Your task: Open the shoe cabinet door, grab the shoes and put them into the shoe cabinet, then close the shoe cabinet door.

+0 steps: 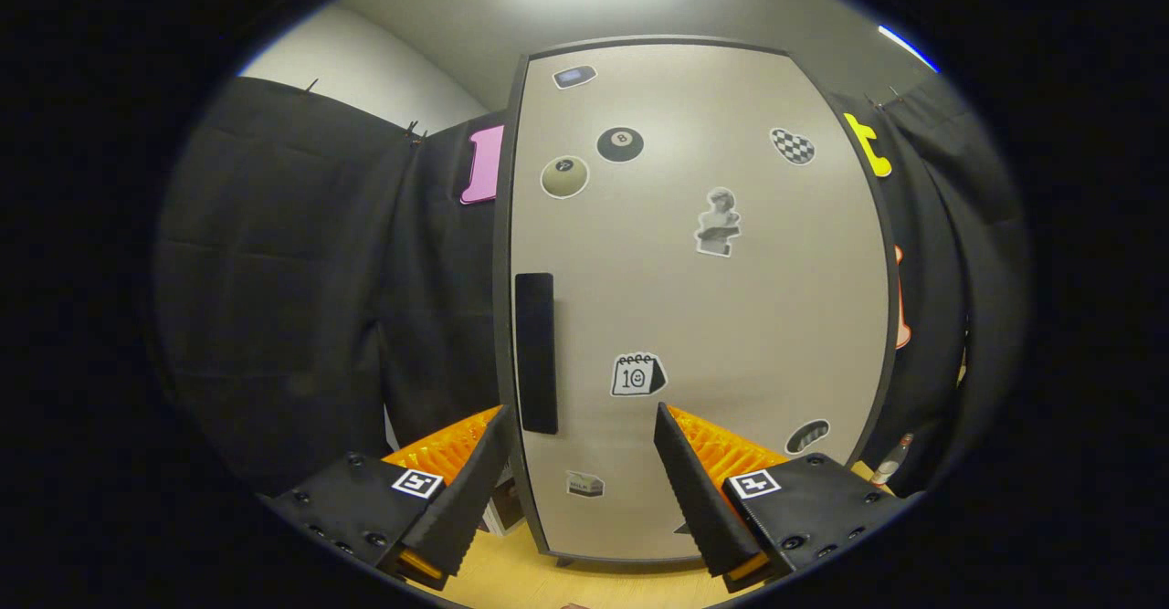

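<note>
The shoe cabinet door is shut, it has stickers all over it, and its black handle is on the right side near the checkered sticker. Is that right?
Not quite. The gripper view shows the black handle on the left edge of the shoe cabinet door, far from the checkered sticker. The door is shut and does have stickers on it. The gripper has its jaws open, with the handle's lower end between them.

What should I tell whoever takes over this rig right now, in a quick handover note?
Gripper: open, fingers spread and holding nothing, aimed at the shoe cabinet door.
Door: looks shut, beige panel with stickers, standing just ahead of the fingers.
Handle: dark vertical bar near the door's left edge, lying between the fingers and just beyond their tips.
Done: nothing yet, judging by the shut door.
Left: grip the handle, pull the door open, pick up the shoes, put them inside, close the door.
</note>
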Action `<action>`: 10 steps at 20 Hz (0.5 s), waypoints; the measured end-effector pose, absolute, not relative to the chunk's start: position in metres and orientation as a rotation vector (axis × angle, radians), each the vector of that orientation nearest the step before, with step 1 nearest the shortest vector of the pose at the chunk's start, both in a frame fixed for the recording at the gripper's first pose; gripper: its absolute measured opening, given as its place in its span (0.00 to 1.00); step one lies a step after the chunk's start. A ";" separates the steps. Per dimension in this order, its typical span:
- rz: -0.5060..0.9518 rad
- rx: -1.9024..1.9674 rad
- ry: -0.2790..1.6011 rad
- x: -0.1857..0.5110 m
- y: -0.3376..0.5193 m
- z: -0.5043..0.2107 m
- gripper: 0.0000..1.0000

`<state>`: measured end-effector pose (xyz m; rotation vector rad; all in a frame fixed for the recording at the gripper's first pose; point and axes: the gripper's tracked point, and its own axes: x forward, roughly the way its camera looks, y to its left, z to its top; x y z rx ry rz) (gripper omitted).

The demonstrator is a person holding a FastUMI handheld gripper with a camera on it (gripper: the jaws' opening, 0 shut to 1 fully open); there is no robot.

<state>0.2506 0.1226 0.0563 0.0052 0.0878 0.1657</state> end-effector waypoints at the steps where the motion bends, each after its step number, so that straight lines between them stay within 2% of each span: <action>1: 0.164 0.000 0.088 0.257 0.128 0.057 0.97; 7: 0.146 -0.046 0.089 0.295 0.156 0.062 0.95; 10: 0.111 -0.073 0.123 0.310 0.162 0.052 0.80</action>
